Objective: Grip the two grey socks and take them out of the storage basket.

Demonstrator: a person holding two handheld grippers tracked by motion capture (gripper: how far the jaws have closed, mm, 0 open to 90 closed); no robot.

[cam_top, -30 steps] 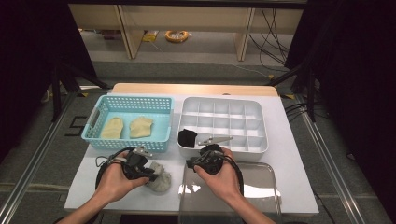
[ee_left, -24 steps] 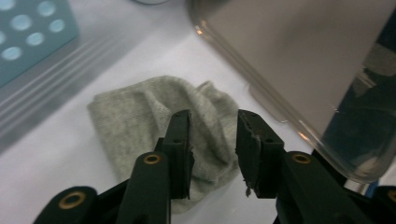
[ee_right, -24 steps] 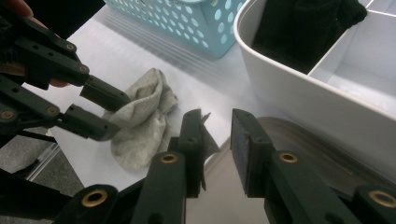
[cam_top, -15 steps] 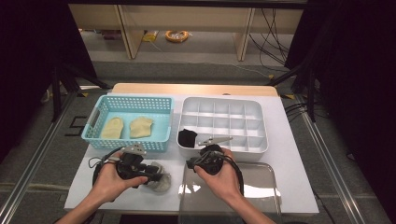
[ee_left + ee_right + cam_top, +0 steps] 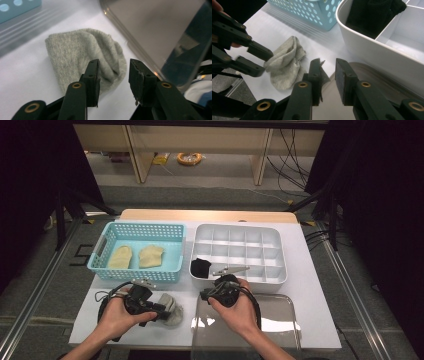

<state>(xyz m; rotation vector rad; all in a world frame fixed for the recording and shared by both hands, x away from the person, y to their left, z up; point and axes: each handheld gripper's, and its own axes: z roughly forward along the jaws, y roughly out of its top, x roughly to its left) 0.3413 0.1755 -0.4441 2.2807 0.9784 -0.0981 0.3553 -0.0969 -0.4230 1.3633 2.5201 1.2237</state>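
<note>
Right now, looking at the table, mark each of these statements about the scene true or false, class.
1. The grey sock lies on the white table near the left tool. True.
2. The blue basket holds two yellowish pieces of cloth. True.
3. The black sock lies in the blue basket. False: it sits in a compartment of the white divided tray.
4. The right tool grips the grey sock. False: nothing is between its jaws.
5. The clear lid covers the divided tray. False: it lies on the table in front of it.

part of the grey sock (image 5: 170,303) behind the left claw (image 5: 167,309); clear lid (image 5: 280,320) cut by bottom edge
</note>
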